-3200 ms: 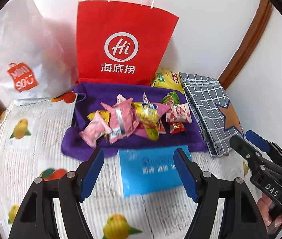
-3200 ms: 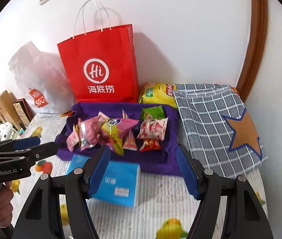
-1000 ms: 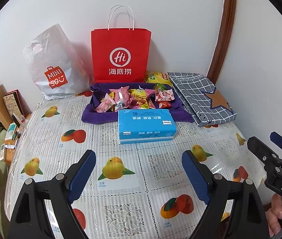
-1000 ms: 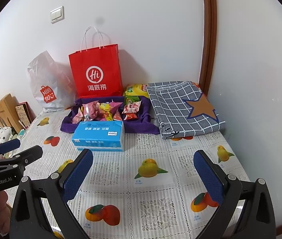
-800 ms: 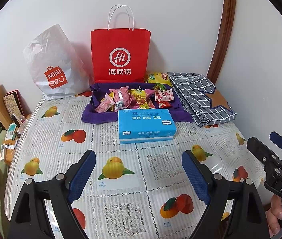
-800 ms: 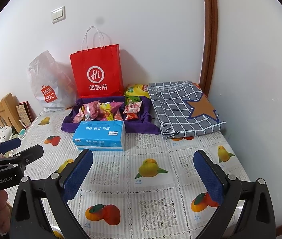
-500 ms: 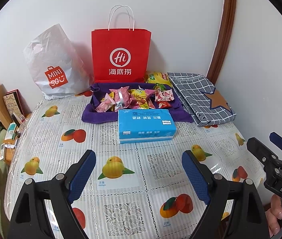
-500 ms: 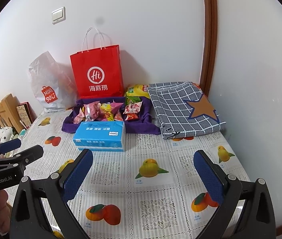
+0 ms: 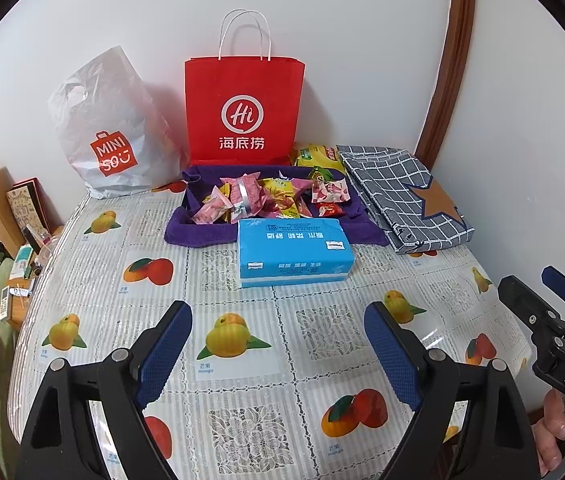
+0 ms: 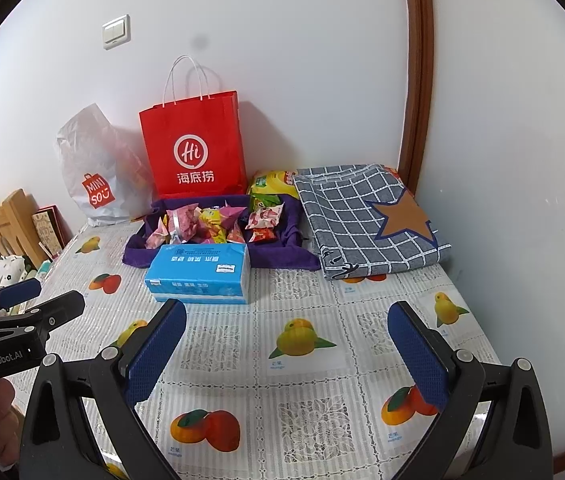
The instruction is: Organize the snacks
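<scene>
Purple tray (image 10: 282, 254) of snacks (image 10: 218, 222); tissue box (image 10: 200, 274) touching its front; red bag (image 10: 194, 148) behind; checked cloth (image 10: 362, 220) right.

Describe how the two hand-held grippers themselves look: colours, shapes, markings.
Both are black plastic with two angular fingers, silver rivets and textured blue pads. The left hand-held gripper shows white "GenRobot.AI" lettering on its side in the right wrist view; the right hand-held gripper shows white "DAS" lettering in the left wrist view. No cables are visible. Bare fingers hold each handle; no sleeve shows.
</scene>
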Motion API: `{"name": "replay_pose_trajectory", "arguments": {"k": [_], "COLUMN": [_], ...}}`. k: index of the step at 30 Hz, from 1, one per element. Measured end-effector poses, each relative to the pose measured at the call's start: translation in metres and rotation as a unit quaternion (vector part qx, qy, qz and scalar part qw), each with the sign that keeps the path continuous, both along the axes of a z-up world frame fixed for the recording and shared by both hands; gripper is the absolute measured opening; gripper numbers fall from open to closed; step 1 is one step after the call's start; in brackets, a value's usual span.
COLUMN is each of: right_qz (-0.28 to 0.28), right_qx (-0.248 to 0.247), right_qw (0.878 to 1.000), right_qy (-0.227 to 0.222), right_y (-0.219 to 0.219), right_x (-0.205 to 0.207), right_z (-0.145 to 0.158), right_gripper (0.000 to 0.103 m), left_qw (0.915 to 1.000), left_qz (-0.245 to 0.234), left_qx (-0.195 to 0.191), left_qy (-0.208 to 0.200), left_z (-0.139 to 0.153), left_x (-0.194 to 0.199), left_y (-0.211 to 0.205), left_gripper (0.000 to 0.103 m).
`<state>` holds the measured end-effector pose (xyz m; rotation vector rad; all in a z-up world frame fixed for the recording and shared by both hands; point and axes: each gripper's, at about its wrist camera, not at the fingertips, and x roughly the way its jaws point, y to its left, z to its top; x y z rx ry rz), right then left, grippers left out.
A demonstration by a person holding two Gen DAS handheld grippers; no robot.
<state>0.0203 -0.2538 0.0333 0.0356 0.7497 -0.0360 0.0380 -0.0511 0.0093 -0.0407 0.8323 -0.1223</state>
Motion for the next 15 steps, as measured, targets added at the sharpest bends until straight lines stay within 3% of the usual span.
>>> {"name": "replay_pose_trajectory", "arguments": {"k": [15], "right_qz": [0.005], "right_qx": [-0.002], "right_qw": [1.000], "right_qy": [-0.005], "right_y": [0.0028], "right_x": [-0.0002], "right_z": [0.0035], "right_gripper": [0.100], "left_qw": [1.0000], "left_qz": [0.004], "left_qx": [-0.001], "left_qy": [0.000], "left_z": [-0.0004], "left_x": [-0.0005], "left_y": [0.0031], "left_gripper": [0.088]}}
